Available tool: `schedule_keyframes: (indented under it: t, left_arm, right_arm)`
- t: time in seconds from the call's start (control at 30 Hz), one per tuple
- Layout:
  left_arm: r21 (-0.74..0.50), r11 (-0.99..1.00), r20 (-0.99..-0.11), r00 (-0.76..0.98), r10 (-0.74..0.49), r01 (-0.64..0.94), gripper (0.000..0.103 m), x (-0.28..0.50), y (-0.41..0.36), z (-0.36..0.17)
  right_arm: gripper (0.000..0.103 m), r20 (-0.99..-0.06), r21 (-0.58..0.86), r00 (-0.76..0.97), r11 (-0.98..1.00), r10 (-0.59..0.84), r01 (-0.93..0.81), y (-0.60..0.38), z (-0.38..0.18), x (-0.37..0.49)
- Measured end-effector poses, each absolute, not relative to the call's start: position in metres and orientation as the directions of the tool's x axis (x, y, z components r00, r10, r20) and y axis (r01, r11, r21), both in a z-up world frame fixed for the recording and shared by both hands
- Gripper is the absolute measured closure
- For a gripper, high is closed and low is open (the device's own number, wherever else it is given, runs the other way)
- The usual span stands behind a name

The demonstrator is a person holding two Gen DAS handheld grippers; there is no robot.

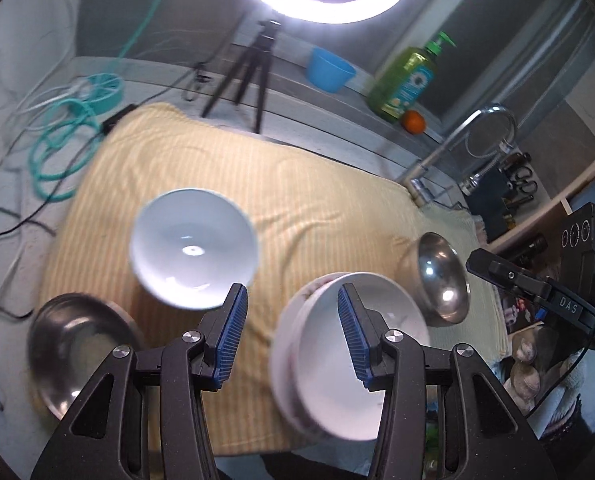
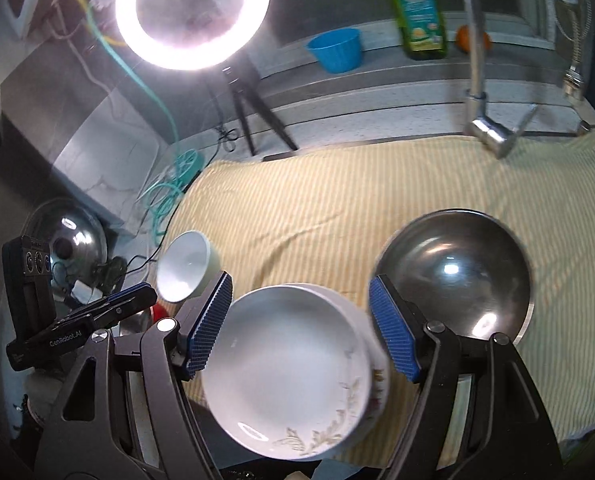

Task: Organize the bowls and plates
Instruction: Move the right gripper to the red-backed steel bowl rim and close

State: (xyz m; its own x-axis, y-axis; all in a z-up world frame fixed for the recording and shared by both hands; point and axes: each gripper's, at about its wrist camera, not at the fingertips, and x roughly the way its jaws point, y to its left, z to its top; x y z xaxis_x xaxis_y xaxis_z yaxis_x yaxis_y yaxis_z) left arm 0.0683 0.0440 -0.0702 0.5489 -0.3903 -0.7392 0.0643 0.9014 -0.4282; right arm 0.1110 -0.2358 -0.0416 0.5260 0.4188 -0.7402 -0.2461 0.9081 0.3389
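From my left view: steel bowl (image 1: 77, 344) lower left, white bowl (image 1: 193, 248) centre, stacked plates (image 1: 337, 360) right. My left gripper (image 1: 291, 336) and right gripper (image 2: 299, 326) gape empty; rushing could knock the stack.

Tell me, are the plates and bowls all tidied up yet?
Partly. Done: two white plates already sit stacked on the yellow cloth. In hand: nothing; the left tool and right tool are both open and empty. Left: the white bowl and two steel bowls, one by the cloth's left edge and one on the right, still sit apart, not nested.
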Motion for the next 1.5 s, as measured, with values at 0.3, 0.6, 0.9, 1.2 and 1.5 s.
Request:
schedule_keyframes:
  t: [0.3,0.6,0.9,1.2,1.5]
  left_arm:
    - [-0.426,0.900,-0.755,0.586,-0.295,-0.094,0.057,0.037,0.116,-0.083]
    - [-0.423,0.881,-0.771,0.595,-0.227,-0.212,0.058,0.014,0.166,-0.102]
    - [-0.432,0.870,-0.786,0.573,-0.234,-0.237,0.067,0.008,0.184,-0.121]
    - [-0.460,0.843,-0.794,0.553,-0.252,-0.277,0.078,0.005,0.199,-0.138]
    - [-0.492,0.825,-0.793,0.536,-0.291,-0.279,0.084,0.007,0.202,-0.148]
  right_arm:
    - [0.029,-0.753,0.349,0.444,0.867,0.485,-0.355,-0.165,-0.055,0.109]
    - [0.030,-0.783,0.374,0.314,0.809,0.538,-0.453,-0.097,-0.083,0.100]
    - [0.060,-0.812,0.396,0.183,0.754,0.554,-0.524,-0.038,-0.112,0.091]
    - [0.070,-0.837,0.403,0.123,0.754,0.533,-0.518,-0.011,-0.140,0.098]
    - [0.081,-0.841,0.421,0.094,0.754,0.533,-0.504,-0.002,-0.154,0.107]
